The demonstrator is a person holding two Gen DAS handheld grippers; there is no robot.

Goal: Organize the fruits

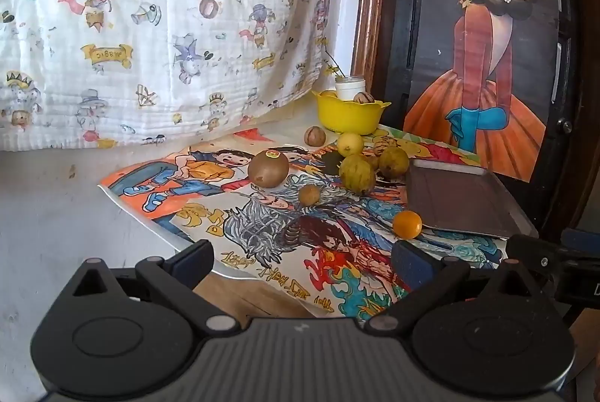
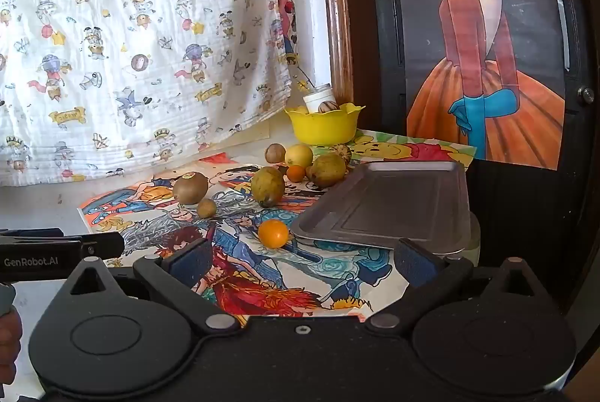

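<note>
Both tools wide open, holding nothing, above desk edge.
Left tool (image 1: 302, 261), right tool (image 2: 302, 261); orange fruit (image 2: 273, 233) just beside tray (image 2: 390, 207); kiwi (image 2: 190, 188) apart.

Your left gripper (image 1: 302, 263) and right gripper (image 2: 300, 261): black housings, blue finger pads (image 2: 189, 261), silver pivot screws, white "GenRobot.AI" lettering.

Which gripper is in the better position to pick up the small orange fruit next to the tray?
Probably the right gripper. Its open jaws point almost straight at the orange fruit, with the tray just beyond. For the left gripper, also open, the fruit lies off to the right.
</note>
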